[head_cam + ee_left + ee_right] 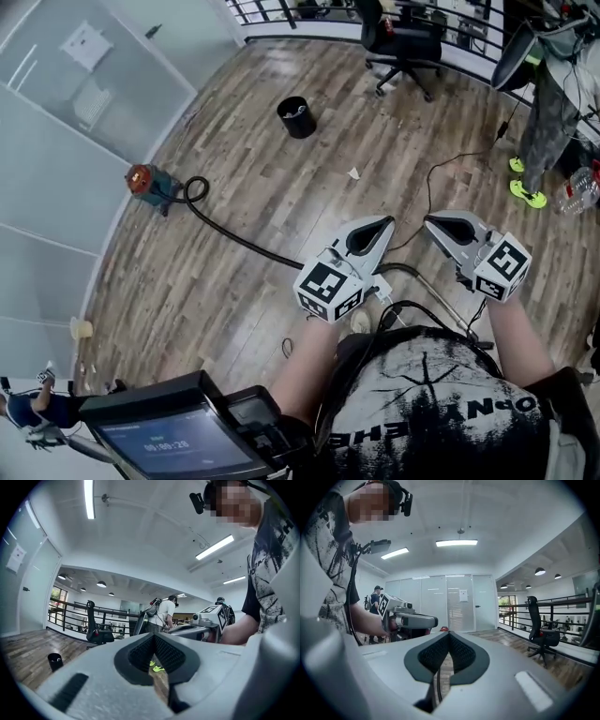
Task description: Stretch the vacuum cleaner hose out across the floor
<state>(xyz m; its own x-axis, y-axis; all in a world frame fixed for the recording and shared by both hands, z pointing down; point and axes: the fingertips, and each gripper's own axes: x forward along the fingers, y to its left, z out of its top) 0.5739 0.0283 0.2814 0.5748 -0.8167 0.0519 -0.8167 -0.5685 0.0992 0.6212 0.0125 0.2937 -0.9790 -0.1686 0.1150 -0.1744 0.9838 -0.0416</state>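
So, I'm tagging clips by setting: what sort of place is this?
Likely an open-plan office, maybe a mezzanine: wood-plank floor, a black office chair beside a railing, glass partition walls.

1. My head camera looks steeply down on the brown wood-plank floor [281,141].
2. Cameras on my grey left gripper [382,225] and grey right gripper [433,223] look level, close along their jaws.
3. All three views share the black wheeled office chair [403,42].

The wooden plank floor [187,300] carries a small orange and teal vacuum cleaner [148,183] at ten o'clock. Its black hose [234,239] loops beside it, then runs over the boards toward the centre. A black bin [296,117] stands at twelve o'clock and a black office chair [403,42] at one. A pale paper scrap [353,173] lies near the centre, and yellow-green shoes [528,196] stand at three.
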